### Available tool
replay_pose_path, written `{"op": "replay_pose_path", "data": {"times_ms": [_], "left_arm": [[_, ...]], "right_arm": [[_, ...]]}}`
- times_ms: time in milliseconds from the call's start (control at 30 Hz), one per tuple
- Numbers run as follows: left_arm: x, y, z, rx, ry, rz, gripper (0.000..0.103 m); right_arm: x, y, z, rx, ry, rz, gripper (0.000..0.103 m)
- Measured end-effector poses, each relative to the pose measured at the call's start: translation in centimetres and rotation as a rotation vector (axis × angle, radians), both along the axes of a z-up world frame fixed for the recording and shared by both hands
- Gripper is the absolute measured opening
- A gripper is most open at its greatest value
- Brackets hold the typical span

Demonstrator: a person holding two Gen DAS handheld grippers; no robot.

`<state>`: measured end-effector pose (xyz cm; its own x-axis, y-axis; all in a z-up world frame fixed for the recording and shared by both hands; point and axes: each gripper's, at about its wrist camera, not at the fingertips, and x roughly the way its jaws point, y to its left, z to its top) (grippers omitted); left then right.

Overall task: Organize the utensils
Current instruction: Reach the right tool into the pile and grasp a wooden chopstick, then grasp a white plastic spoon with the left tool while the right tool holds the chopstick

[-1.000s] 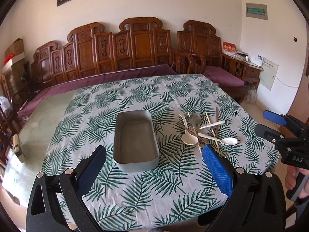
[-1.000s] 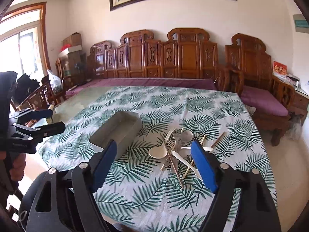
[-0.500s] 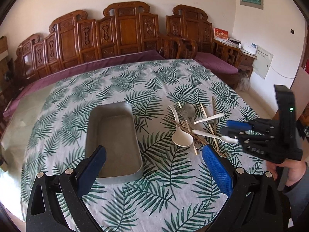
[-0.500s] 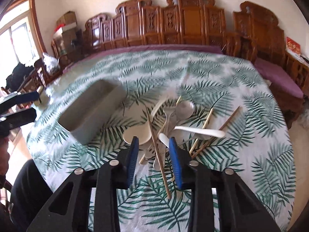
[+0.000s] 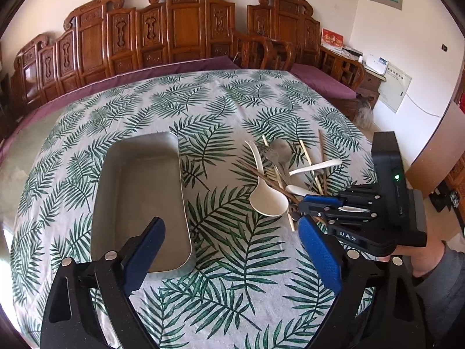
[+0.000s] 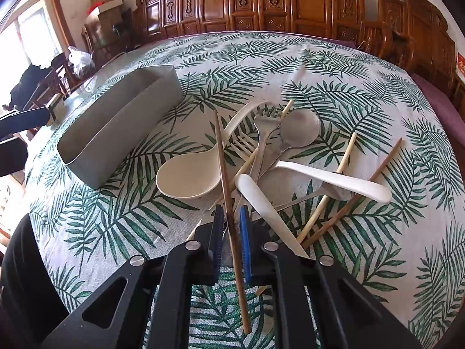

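right gripper (image 6: 231,224) nearly closed around dark chopstick (image 6: 223,157) in utensil pile, contact not resolved, left gripper (image 5: 232,250) spread wide near grey tray (image 5: 139,192), leaf-print tablecloth (image 5: 232,290)

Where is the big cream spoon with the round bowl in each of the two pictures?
Left wrist view: big cream spoon sits right of centre, right of the grey metal tray.
Right wrist view: it lies centre-left, below the tray.
Shared landmark: the tray.
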<state>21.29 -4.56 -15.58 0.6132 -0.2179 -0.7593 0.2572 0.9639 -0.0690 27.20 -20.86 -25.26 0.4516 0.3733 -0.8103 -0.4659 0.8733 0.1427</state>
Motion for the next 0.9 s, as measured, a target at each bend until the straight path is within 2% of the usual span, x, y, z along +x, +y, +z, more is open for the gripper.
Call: {"op": "replay_pose_path", "data": {"times_ms": [200, 300, 533, 667, 900], "left_arm": [[0.6, -0.6, -0.7, 0.010, 0.013, -0.003, 0.089], [0.8, -1.1, -0.9, 0.016, 0.016, -0.005, 0.087], [1.2, -1.7, -1.4, 0.026, 0.028, -0.003, 0.086], [1.9, -2.1, -1.9, 0.024, 0.042, 0.000, 0.085], [4.8, -4.2, -3.6, 0.038, 0.092, -0.032, 0.067]], "right_arm": [[0.2, 0.5, 0.1, -0.039, -0.004, 0.024, 0.011], [0.3, 0.4, 0.1, -0.042, 0.006, 0.033, 0.007], [0.5, -0.3, 0.2, 0.018, 0.038, 0.032, 0.006], [0.4, -1.6, 1.4, 0.077, 0.018, -0.003, 0.006], [0.6, -4.1, 3.1, 0.140, -0.030, -0.067, 0.006]]}}
